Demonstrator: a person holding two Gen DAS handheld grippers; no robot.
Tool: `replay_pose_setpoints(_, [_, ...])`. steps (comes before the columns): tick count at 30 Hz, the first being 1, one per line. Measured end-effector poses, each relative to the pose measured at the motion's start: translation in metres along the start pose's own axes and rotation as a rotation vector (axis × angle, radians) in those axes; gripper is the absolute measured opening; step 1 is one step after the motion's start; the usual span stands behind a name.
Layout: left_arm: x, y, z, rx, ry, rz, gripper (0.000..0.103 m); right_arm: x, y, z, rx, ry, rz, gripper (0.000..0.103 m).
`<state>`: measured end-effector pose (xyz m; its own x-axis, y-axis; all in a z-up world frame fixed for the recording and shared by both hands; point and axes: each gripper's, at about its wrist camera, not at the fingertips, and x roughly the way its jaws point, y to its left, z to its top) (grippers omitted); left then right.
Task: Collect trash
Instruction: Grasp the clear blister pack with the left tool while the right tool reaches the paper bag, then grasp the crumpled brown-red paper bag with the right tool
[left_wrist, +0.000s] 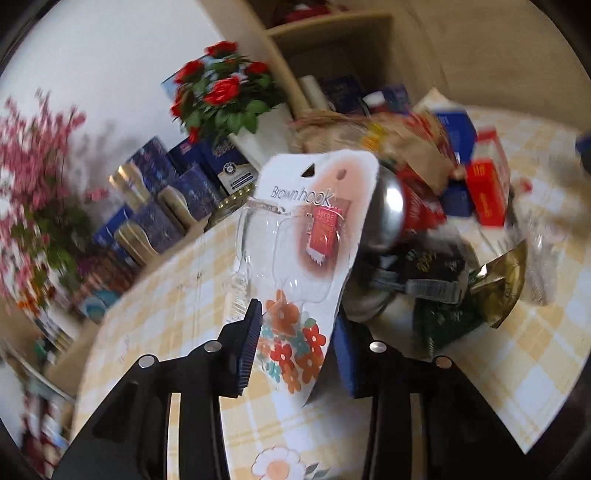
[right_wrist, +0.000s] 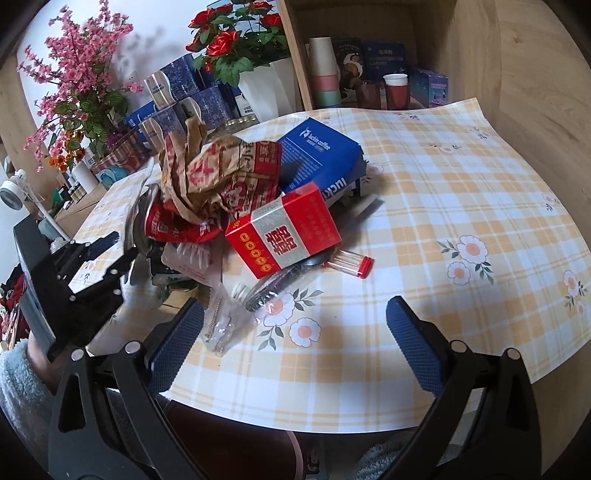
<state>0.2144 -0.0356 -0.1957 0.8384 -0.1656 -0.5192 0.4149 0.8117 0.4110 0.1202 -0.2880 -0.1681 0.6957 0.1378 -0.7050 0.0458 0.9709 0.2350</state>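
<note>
My left gripper (left_wrist: 295, 347) is shut on a white "Brown hook" blister pack (left_wrist: 303, 236) and holds it upright above the table, in front of the trash pile. The same gripper shows at the left of the right wrist view (right_wrist: 110, 254). My right gripper (right_wrist: 295, 332) is open and empty, low over the table's near edge. Before it lie a clear bag of screws (right_wrist: 221, 325), a dark wrapper (right_wrist: 280, 280) and a red-capped clear tube (right_wrist: 349, 263). The pile holds a red box (right_wrist: 284, 236), a blue coffee box (right_wrist: 317, 158) and crumpled brown-red paper bags (right_wrist: 218, 173).
A yellow checked cloth (right_wrist: 461, 206) covers the table. A metal bowl (left_wrist: 384, 206) sits within the pile. Rose pot (right_wrist: 258, 85), pink blossoms (right_wrist: 74, 74) and blue boxes (right_wrist: 184, 96) stand at the back left. A wooden shelf holds cups (right_wrist: 395, 90).
</note>
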Motion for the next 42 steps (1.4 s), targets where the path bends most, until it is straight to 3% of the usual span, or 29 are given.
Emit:
replay_pose_setpoints(3, [-0.016, 0.027, -0.001, -0.118, -0.027, -0.022, 0.033, -0.001, 0.002, 0.001, -0.01, -0.001, 0.007, 0.097])
replay_pose_setpoints(8, [-0.043, 0.086, -0.008, -0.414, -0.045, -0.108, 0.031, -0.001, 0.009, 0.007, -0.038, -0.006, 0.01, 0.097])
replay_pose_setpoints(13, [-0.05, 0.114, -0.025, -0.643, 0.003, -0.218, 0.027, 0.007, 0.025, 0.025, -0.109, -0.023, 0.015, 0.097])
replay_pose_setpoints(18, [-0.055, 0.123, -0.046, -0.829, 0.024, -0.309, 0.026, 0.029, 0.045, 0.058, -0.113, -0.029, 0.115, 0.097])
replay_pose_setpoints(27, [-0.063, 0.123, -0.047, -0.848, 0.0, -0.289, 0.026, 0.079, 0.1, 0.118, -0.198, -0.047, 0.182, 0.096])
replay_pose_setpoints(36, [-0.06, 0.124, -0.045, -0.857, -0.006, -0.296, 0.026, 0.12, 0.115, 0.142, -0.203, -0.003, 0.186, 0.064])
replay_pose_setpoints(42, [-0.061, 0.122, -0.043, -0.844, -0.009, -0.29, 0.026, 0.105, 0.12, 0.141, -0.277, -0.076, 0.142, 0.064])
